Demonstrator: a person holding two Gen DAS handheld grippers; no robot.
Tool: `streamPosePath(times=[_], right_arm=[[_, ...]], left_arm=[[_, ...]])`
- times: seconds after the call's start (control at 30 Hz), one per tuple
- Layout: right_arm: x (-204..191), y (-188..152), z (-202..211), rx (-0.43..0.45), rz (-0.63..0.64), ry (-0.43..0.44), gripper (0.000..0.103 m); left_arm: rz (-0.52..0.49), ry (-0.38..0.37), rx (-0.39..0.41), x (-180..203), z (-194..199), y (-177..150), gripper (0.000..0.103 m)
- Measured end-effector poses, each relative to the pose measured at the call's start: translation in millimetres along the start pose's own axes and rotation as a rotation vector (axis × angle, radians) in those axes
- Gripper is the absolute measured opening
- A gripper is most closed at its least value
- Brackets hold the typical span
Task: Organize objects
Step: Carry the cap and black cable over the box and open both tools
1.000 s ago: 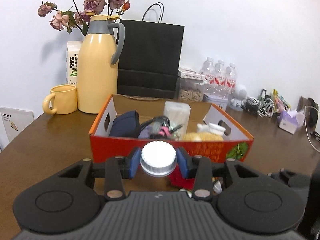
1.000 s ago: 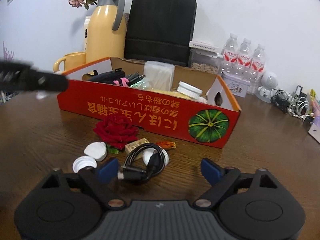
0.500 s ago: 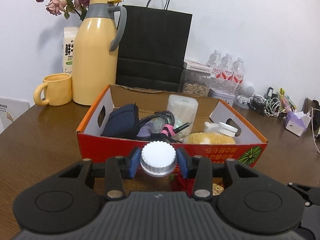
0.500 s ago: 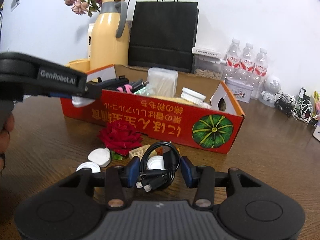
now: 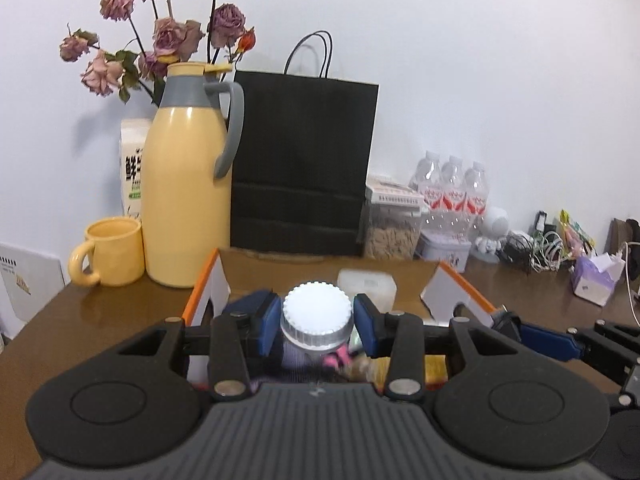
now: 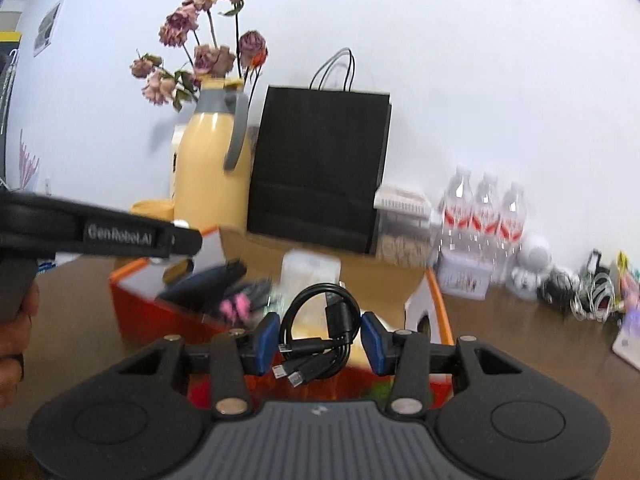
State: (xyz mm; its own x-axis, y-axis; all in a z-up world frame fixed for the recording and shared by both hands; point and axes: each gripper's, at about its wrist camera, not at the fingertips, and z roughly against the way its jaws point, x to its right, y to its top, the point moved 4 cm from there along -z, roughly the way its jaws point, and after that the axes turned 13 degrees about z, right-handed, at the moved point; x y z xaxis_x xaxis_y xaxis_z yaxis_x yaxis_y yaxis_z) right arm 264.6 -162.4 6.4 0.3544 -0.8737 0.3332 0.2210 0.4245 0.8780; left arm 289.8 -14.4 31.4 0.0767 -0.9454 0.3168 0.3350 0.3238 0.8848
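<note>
My left gripper [image 5: 317, 326] clamps a white ribbed cap [image 5: 317, 318], flat top facing the camera, held above the near part of the orange box [image 5: 208, 292]. My right gripper [image 6: 320, 338] pinches a coiled black cable [image 6: 320, 328]; the loop stands upright, plugs pointing down and toward me, also over the box. Beyond stand a yellow jug [image 5: 186, 200] and a black paper bag [image 5: 302, 160].

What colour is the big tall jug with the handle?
Yellow thermos jug with grey top; left wrist view.
</note>
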Motion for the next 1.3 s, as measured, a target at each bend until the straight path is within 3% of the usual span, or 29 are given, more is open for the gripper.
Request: streamPosePath(times=[0.23, 0.37, 0.6, 0.83, 0.87, 0.93, 1.0, 1.2, 1.3], right_arm=[[11, 23, -45, -0.001, 0.013, -0.023, 0.043], [18, 26, -72, -0.011, 0.001, -0.033, 0.043], [26, 6, -108, -0.062, -0.050, -0.001, 0.043], [25, -4, -114, -0.091, -0.056, 0.001, 0.043], [25, -4, -113, -0.091, -0.056, -0.001, 0.045], [26, -4, -111, -0.086, -0.059, 0.000, 0.060], [27, -4, -108, -0.080, -0.065, -0.005, 0.085], [33, -5, -105, -0.075, -0.083, -0.012, 0.101], [32, -5, -104, -0.077, -0.083, -0.011, 0.102]], left_arm=[[0.027, 0.012, 0.016, -3, -31, 19, 0.041], [0.039, 0.024, -0.015, -9, -57, 18, 0.041], [0.020, 0.043, -0.072, -15, -91, 10, 0.041], [0.001, 0.047, -0.089, -15, -98, 4, 0.042], [-0.001, 0.048, -0.089, -14, -98, 3, 0.046], [-0.004, 0.054, -0.081, -14, -97, 2, 0.058], [-0.009, 0.064, -0.063, -13, -95, 3, 0.078], [-0.016, 0.089, -0.030, -11, -92, 3, 0.103], [-0.025, 0.097, -0.019, -10, -91, 2, 0.103]])
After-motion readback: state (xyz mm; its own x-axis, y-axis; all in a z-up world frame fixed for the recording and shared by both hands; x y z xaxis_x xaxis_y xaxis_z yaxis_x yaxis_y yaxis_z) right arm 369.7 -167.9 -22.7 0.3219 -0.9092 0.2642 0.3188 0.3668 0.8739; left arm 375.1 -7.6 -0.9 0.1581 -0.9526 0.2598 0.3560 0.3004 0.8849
